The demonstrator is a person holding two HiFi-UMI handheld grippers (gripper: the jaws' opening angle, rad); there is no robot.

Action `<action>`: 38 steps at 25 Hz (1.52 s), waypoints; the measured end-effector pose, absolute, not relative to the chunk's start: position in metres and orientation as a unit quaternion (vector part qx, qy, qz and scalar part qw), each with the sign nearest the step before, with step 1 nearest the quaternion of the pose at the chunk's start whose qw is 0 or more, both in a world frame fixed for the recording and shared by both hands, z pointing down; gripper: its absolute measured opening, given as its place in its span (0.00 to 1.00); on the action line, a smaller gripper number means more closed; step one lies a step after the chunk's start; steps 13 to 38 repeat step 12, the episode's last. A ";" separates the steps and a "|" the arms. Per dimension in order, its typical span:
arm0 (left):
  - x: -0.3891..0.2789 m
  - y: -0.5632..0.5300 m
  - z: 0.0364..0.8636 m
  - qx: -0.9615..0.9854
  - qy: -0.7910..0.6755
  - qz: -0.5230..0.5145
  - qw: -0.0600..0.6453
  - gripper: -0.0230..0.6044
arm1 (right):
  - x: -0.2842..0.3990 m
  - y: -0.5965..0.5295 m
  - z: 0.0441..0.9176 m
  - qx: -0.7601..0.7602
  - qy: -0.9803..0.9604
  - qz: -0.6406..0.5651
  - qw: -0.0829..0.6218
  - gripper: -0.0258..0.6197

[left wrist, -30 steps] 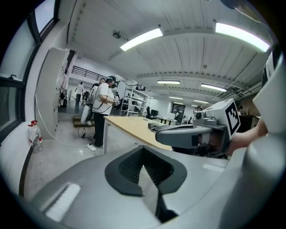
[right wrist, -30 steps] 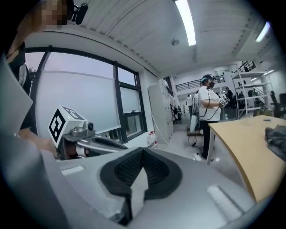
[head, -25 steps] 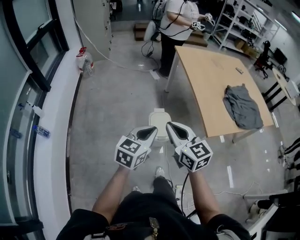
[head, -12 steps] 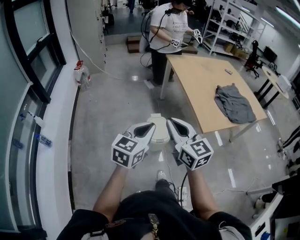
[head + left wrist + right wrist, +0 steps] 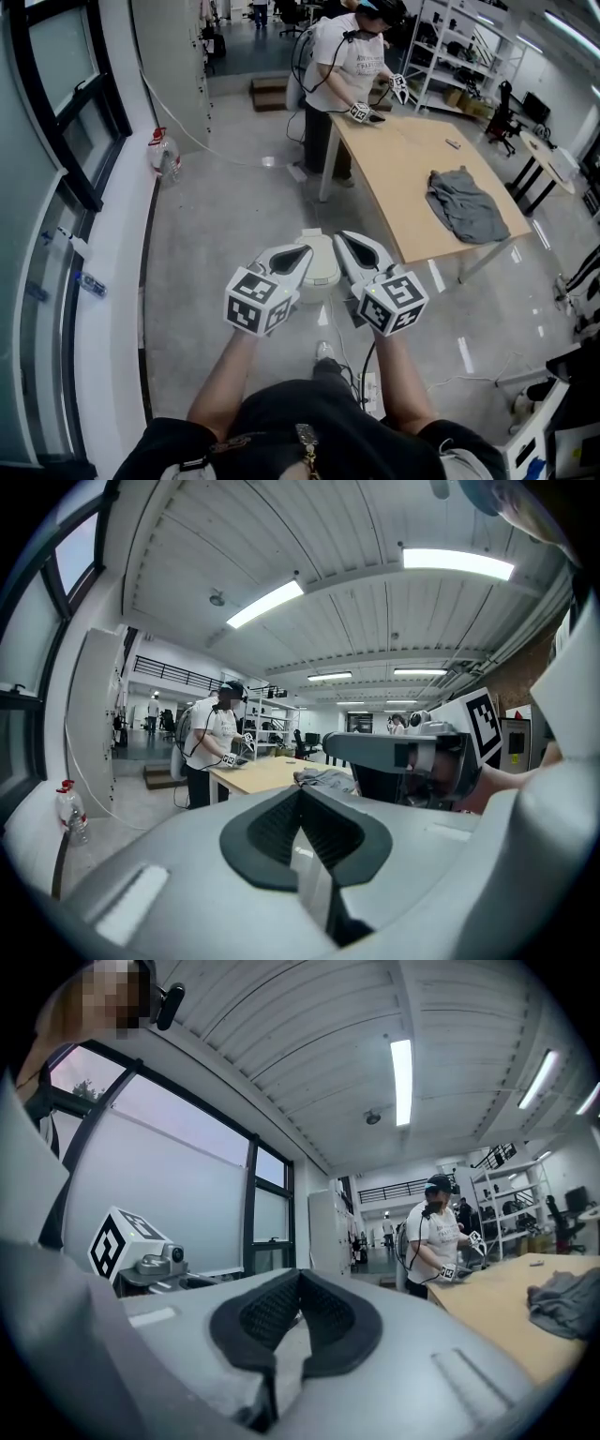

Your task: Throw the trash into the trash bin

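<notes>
**Bin** (image 5: 321, 267): white, standing on the floor (image 5: 225, 216) straight ahead of the person. In the head view both grippers cover part of it. The lid is closed. The long axis runs away from the person, up the picture, and the narrower end is the far one.

**Left gripper** (image 5: 300, 256) (image 5: 302, 794): jaws together, pads meeting at the tips, nothing between them. In the head view it overlaps the bin's left edge.

**Right gripper** (image 5: 345, 247) (image 5: 298, 1279): jaws together, empty. It overlaps the bin's right edge. The two grippers lie side by side, with their tips angled toward each other.

**Clearance:**
- Left of the bin: bare floor out to the white sill (image 5: 108, 281) under the windows.
- Right: the table (image 5: 412, 169) stands near, with its long edge running past the bin. A grey cloth (image 5: 464, 206) lies on the table.
- Far side: open floor, then a second person (image 5: 342, 66) at the table's far end.
</notes>
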State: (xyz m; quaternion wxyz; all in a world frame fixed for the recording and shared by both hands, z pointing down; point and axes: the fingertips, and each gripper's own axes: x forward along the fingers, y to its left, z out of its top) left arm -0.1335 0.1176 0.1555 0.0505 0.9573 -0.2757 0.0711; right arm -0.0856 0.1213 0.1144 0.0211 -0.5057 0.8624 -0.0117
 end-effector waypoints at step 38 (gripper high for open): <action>-0.137 0.122 0.157 0.958 -0.271 0.078 0.044 0.04 | -0.089 0.124 0.113 -0.506 0.862 -0.008 0.023 0.04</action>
